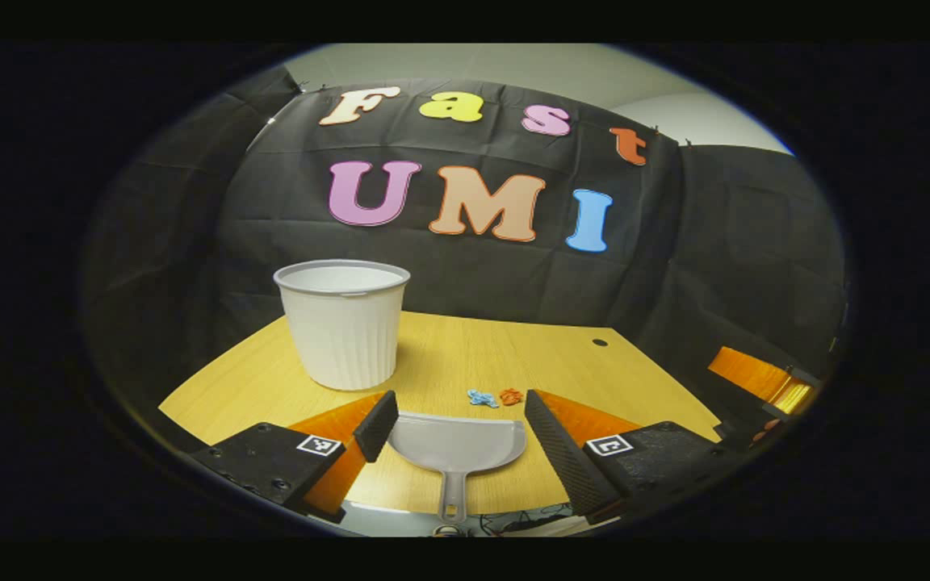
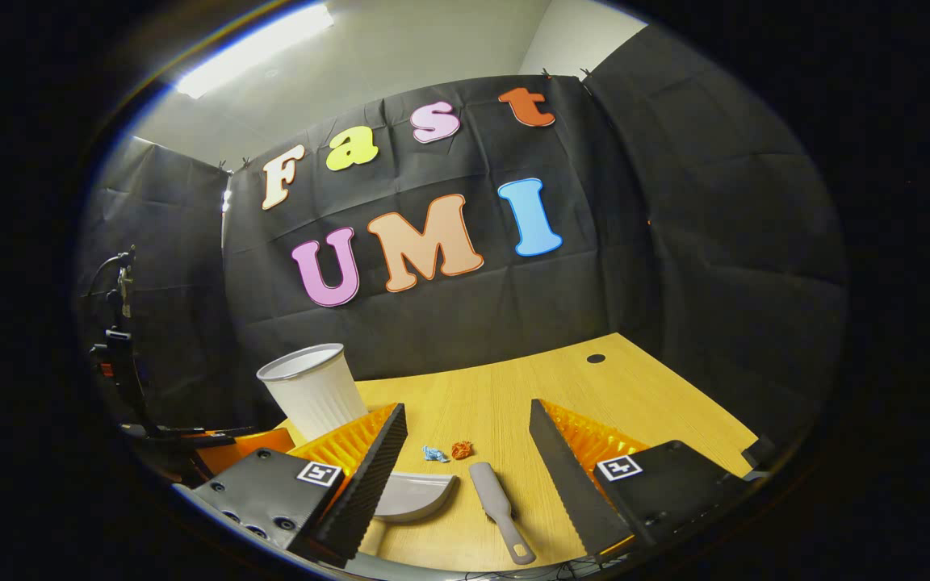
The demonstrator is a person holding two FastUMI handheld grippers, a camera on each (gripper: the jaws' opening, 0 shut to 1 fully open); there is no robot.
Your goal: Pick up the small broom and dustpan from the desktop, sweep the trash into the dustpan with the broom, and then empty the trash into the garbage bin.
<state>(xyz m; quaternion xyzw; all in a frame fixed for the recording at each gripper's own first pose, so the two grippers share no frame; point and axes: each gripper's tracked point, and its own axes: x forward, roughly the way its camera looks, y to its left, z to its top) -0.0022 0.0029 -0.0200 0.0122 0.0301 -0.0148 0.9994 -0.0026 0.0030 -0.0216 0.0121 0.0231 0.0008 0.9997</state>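
Left claw (image 1: 458, 428): released, jaws spread wide, hovering above the dustpan (image 1: 455, 445) and grasping nothing.
Bin (image 1: 343, 323): white, ribbed, upright toward the tabletop's (image 1: 513, 355) left edge, well apart from the trash.
Dustpan: grey, flat near the tabletop's front edge, handle toward the camera, mouth facing the scraps.
Trash: a blue scrap (image 1: 482, 398) and an orange scrap (image 1: 511, 395), side by side just beyond the dustpan's mouth.
Broom (image 2: 500, 511): small, grey, lying just right of the dustpan near the front edge.
Right claw (image 2: 469, 460): released, jaws wide, poised above the broom.
Risk: the thin dustpan handle sits low, so a shallow grip could slip or tilt the pan; a brisk sweep could flick the light scraps past the pan.
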